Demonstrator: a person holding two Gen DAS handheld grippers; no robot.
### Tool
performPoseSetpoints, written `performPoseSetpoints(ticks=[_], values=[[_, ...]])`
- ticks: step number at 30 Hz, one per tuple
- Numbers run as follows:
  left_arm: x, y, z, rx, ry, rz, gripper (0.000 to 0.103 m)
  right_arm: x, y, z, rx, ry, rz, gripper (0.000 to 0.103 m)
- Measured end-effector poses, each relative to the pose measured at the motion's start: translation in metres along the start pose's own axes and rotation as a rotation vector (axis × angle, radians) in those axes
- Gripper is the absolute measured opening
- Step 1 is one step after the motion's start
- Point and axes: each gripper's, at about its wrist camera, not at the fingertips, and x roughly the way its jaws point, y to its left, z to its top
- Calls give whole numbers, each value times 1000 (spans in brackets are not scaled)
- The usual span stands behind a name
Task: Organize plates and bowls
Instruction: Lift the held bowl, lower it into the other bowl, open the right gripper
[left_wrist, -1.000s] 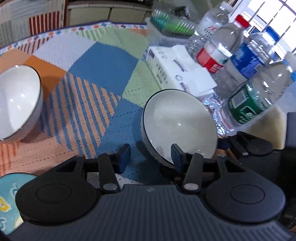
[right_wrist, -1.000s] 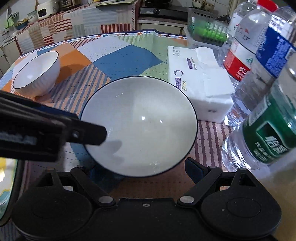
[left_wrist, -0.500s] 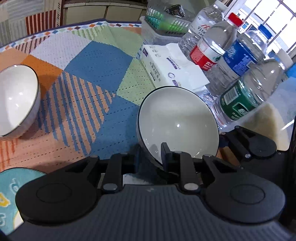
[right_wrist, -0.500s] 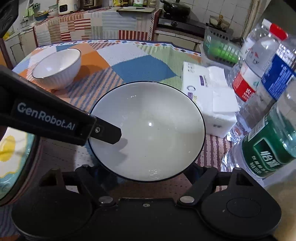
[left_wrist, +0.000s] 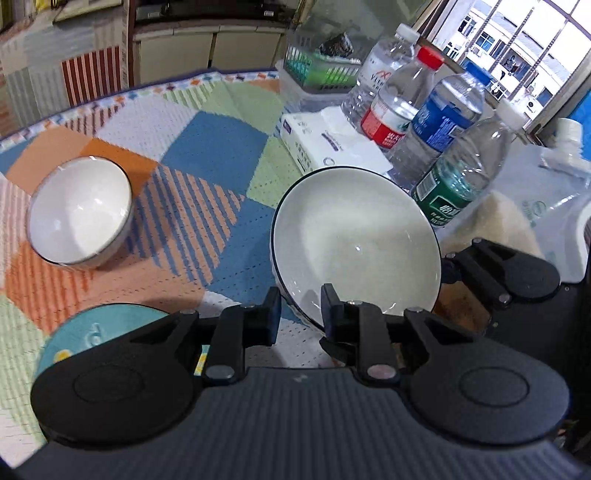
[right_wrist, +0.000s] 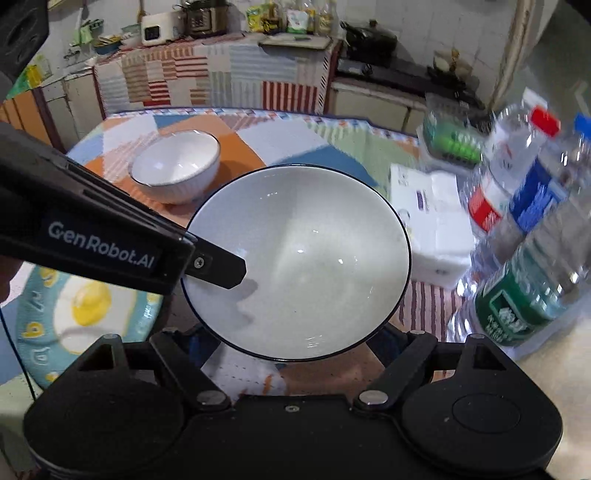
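My left gripper is shut on the near rim of a wide white bowl with a dark rim and holds it lifted above the tablecloth. The wide bowl also shows in the right wrist view, with the left gripper's finger over its left rim. My right gripper is open, its fingers spread wide under the bowl's near side. A smaller white ribbed bowl stands on the cloth to the left; the right wrist view shows it too. A teal patterned plate lies at the near left.
Several water bottles stand close on the right beside a white tissue pack. A green basket sits at the back. A patchwork tablecloth covers the table. Kitchen counters lie behind.
My left gripper closed on the wide bowl's rim and raised it off the cloth. Both views rose and pulled back, so more of the kitchen and the teal plate shows.
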Motion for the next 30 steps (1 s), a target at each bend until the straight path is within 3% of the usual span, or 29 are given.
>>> performPoseSetpoints(ticks=[17,25,30], values=[[-94,61,2,-80,-127,54,21,-30,69,61,-160,-128,56,91],[-91,117,20,-141,-148,90,21,4,91,104,-231,-136,104,92],[-73,155,29,-196,-143,88,21,39,99,130,-270,-77,145,92]])
